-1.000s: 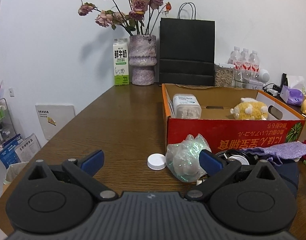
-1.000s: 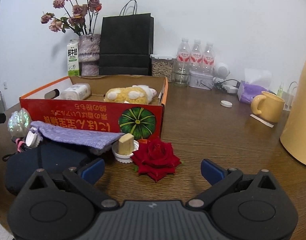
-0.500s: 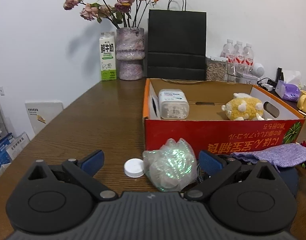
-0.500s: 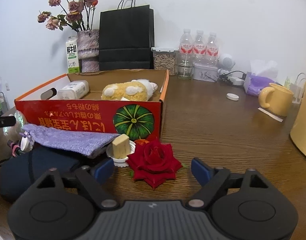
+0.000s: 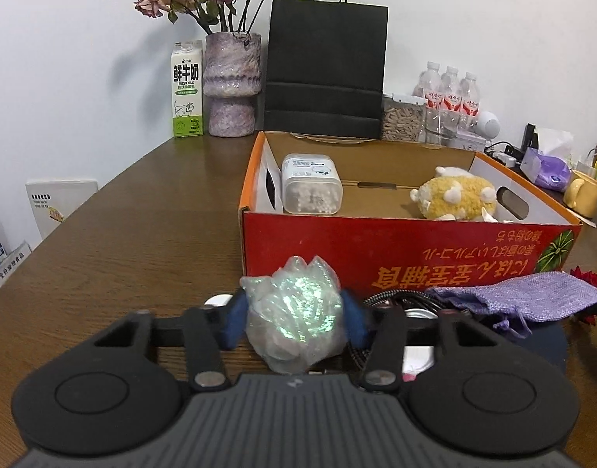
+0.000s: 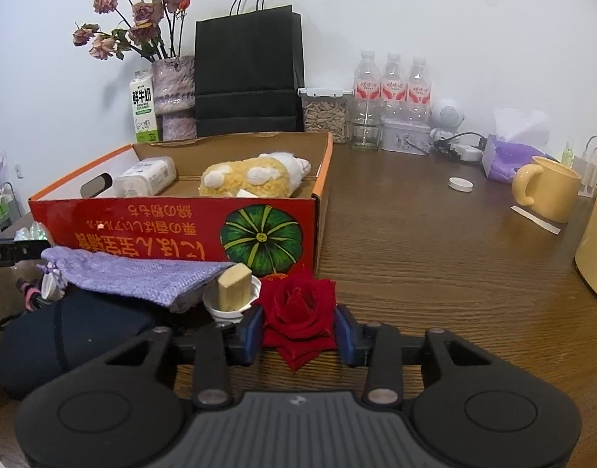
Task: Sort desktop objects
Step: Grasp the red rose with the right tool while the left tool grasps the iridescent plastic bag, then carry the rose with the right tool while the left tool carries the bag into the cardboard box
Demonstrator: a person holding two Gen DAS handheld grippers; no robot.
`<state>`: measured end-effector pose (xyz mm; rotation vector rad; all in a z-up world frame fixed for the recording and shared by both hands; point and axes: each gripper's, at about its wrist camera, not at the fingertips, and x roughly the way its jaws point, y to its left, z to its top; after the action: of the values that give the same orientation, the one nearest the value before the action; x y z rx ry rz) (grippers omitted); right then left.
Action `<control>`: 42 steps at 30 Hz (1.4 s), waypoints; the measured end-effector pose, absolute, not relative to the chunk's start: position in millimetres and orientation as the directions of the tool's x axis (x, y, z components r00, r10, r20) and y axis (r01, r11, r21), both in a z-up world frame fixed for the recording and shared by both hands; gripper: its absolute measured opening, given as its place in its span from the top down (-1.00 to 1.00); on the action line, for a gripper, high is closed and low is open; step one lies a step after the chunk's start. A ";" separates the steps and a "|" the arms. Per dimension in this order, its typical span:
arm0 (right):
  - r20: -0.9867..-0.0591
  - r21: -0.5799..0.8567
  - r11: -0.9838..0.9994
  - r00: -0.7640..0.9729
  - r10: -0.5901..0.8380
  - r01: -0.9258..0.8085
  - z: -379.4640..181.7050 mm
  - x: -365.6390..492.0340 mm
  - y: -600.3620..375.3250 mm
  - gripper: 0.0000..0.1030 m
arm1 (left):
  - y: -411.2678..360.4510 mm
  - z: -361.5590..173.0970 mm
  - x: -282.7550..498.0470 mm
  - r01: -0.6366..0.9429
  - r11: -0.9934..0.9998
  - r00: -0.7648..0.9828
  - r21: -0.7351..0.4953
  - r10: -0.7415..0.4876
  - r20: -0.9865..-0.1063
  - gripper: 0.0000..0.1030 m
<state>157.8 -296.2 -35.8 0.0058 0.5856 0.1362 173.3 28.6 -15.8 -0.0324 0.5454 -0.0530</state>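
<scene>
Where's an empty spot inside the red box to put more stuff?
Inside the red box, bare cardboard floor shows between the white container and the yellow plush toy, and behind both toward the back wall. Outside, the table right of the box is bare. It is crowded along the box's front: purple pouch, red rose, shiny wrapped bundle.

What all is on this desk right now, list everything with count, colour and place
cardboard box: 1, red outside, desk centre
plush toy: 1, yellow-white, in box
plastic container: 1, clear, in box
iridescent wrapper ball: 1, before box
rose: 1, red, before box
cloth pouch: 1, lilac, on dark bag
black paper bag: 1, by wall
vase: 1, mauve, dried flowers
milk carton: 1, white-green
water bottles: 3
mug: 1, yellow
left gripper: closing on wrapper ball
right gripper: closing on rose
</scene>
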 end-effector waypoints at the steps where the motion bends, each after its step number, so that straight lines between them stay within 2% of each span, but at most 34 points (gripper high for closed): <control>1: -0.549 0.046 0.991 0.826 0.131 -0.127 -35.3 156.6 -296.1 0.31 | 29.1 -15.3 172.0 0.043 0.998 0.856 -0.048 -0.062 -0.513 0.08; 15: -0.509 0.037 0.992 0.852 0.123 -0.122 -20.2 143.5 -295.2 0.38 | 28.6 5.0 151.8 0.061 0.997 0.890 -0.040 -0.073 -0.450 0.10; 24: -0.429 0.020 0.992 0.895 0.122 -0.126 6.9 135.7 -297.3 0.40 | 25.9 35.6 139.2 0.076 0.997 0.928 -0.035 -0.083 -0.363 0.10; 34: -0.306 0.027 0.972 0.924 0.230 -0.233 47.2 160.9 -257.7 0.40 | 4.5 67.5 166.9 0.098 0.994 0.954 -0.040 -0.105 -0.281 0.09; 42: -0.328 0.025 0.947 0.893 0.309 -0.319 57.4 218.2 -209.8 0.40 | -15.7 64.4 215.3 0.080 0.996 0.955 -0.030 -0.086 -0.284 0.09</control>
<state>218.2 -209.8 57.4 -0.0294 0.3357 0.3259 215.3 -15.7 64.4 -0.0186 0.2894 -0.0843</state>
